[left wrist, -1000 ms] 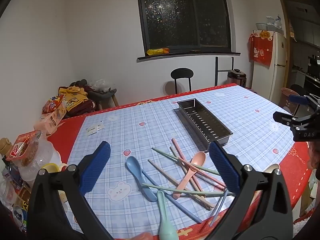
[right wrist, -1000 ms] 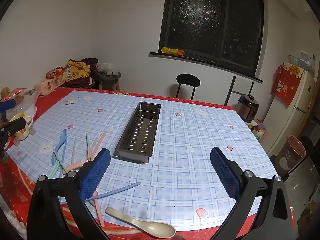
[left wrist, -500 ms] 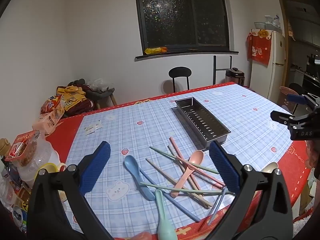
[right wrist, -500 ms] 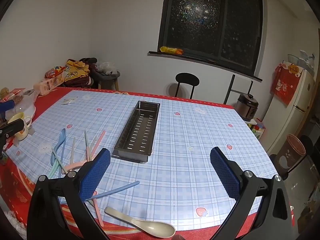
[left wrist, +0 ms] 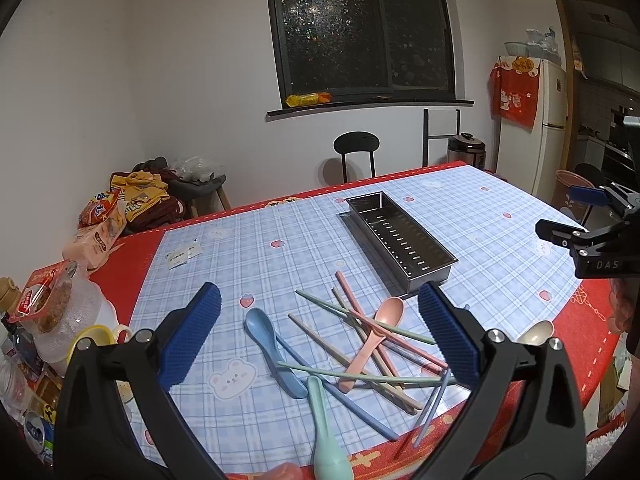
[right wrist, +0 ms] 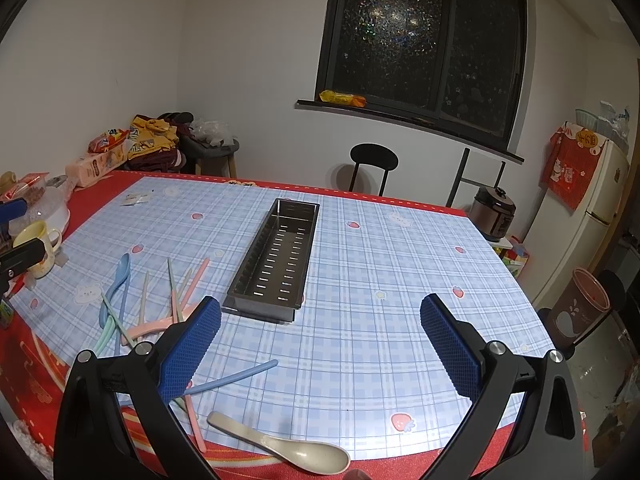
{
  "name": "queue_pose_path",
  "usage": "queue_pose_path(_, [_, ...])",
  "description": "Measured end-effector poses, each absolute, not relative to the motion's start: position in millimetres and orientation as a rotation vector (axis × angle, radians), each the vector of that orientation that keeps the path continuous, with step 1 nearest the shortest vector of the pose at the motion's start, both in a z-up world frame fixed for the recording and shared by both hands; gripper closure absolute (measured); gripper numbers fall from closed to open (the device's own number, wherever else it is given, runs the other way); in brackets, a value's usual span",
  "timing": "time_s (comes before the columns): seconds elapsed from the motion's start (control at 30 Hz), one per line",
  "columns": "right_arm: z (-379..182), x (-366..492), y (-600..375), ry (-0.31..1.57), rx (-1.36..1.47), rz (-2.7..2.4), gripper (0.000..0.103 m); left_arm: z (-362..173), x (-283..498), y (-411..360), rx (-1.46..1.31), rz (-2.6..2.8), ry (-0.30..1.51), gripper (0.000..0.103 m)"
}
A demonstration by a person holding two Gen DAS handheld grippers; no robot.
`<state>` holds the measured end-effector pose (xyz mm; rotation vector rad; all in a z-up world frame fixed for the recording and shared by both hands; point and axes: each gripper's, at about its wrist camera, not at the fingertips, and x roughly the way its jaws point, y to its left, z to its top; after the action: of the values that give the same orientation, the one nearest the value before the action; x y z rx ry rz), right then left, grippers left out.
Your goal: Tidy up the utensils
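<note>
Both grippers (left wrist: 320,336) (right wrist: 320,344) hover agape, apparently level.

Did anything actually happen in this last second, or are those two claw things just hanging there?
Almost nothing. The left gripper and right gripper both hang open and empty as before; each view has only drifted slightly. Nothing was picked up or let go. The metal tray is still empty, and the pile of chopsticks, the pink spoon and the beige spoon lie where they were.

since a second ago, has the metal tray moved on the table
No. In the right wrist view the metal tray keeps the same place against the strawberry prints on the tablecloth; the small shifts in the picture come from the camera.
</note>
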<state>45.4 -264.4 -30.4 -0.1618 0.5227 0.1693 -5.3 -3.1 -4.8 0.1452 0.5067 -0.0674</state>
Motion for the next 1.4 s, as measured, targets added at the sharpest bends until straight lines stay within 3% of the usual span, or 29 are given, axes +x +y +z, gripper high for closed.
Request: queue_pose_path(1.4, [-34.6,45.9,-261.6,0.544,-0.175,0.162,0.005,-8.3,-12.3,-6.7,0.137,-0.073,0.513,0.006])
